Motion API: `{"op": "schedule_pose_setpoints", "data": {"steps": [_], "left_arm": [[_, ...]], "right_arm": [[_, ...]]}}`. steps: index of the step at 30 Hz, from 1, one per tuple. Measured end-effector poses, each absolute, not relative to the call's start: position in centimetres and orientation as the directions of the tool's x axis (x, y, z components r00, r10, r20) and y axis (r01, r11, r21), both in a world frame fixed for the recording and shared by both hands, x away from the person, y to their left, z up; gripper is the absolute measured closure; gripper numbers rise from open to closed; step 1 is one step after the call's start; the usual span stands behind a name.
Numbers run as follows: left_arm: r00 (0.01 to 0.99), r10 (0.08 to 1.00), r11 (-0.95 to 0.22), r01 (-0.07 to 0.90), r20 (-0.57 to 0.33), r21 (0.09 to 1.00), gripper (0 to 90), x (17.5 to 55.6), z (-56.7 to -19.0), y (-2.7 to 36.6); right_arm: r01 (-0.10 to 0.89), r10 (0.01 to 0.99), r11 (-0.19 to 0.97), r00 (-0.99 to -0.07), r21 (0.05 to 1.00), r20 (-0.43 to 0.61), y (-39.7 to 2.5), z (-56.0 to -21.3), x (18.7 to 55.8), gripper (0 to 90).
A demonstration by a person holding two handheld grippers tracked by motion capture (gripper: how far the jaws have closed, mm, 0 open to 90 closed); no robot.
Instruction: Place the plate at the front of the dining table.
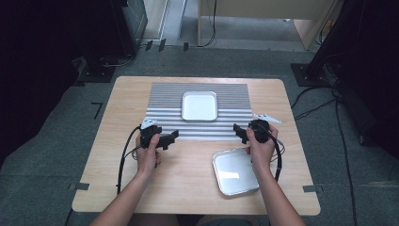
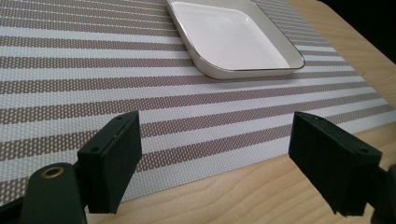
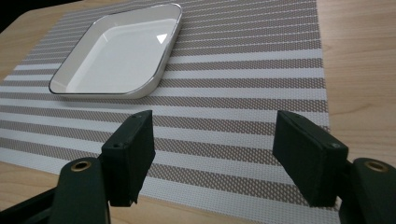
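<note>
Both forearms come in from the table's near edge, each hand gripping its tool just above the wooden table (image 1: pixel 188 188). The left gripper (image 1: pixel 170 137) hovers at the near left edge of the striped placemat (image 1: pixel 164 94), angled toward the middle; the right gripper (image 1: pixel 239 132) hovers at the mat's near right edge, angled inward too.

There are two white square trays: the far tray (image 1: pixel 199 105) sits on the mat between and beyond the grippers, and the near tray (image 1: pixel 234 172) lies on bare wood (partly under the right hand (image 1: pixel 259 148)).

In each gripper view the jaws stand wide apart, holding and touching nothing, with the mat below them.
</note>
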State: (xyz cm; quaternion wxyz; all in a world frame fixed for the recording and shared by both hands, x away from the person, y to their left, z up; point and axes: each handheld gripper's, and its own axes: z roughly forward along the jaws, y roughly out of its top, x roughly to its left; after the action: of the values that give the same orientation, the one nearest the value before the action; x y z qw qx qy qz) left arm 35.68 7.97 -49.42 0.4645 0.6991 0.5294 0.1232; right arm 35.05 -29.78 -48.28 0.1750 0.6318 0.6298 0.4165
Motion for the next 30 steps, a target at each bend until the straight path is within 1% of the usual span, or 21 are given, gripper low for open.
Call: {"op": "schedule_pose_setpoints", "data": {"steps": [4,8,11,17,25,30], "left_arm": [[0.422,0.850,-0.016,0.619,-0.314,0.785,17.3,35.0,-49.4,8.5],[0.454,0.845,-0.063,0.610,-0.283,0.790,16.6,33.9,-49.5,8.9],[0.464,0.840,-0.071,0.607,-0.281,0.791,14.8,33.2,-49.6,9.6],[0.455,0.846,-0.065,0.606,-0.278,0.793,14.8,32.3,-49.8,11.2],[0.433,0.857,-0.048,0.607,-0.279,0.793,11.6,30.9,-49.9,14.0],[0.430,0.865,-0.060,0.601,-0.259,0.797,11.5,29.8,-50.0,15.4]], "right_arm": [[0.648,0.944,-0.139,-0.142,0.749,0.298,-30.3,-48.3,34.4,29.1],[0.649,0.947,-0.133,-0.140,0.749,0.290,-31.0,-48.4,33.5,28.9],[0.646,0.948,-0.131,-0.139,0.752,0.285,-31.7,-48.5,32.9,28.7],[0.647,0.953,-0.129,-0.129,0.751,0.275,-33.0,-48.7,31.6,28.5],[0.645,0.956,-0.125,-0.126,0.754,0.266,-34.2,-49.0,29.8,28.0],[0.643,0.957,-0.127,-0.120,0.755,0.263,-34.9,-49.1,28.8,27.8]]}}
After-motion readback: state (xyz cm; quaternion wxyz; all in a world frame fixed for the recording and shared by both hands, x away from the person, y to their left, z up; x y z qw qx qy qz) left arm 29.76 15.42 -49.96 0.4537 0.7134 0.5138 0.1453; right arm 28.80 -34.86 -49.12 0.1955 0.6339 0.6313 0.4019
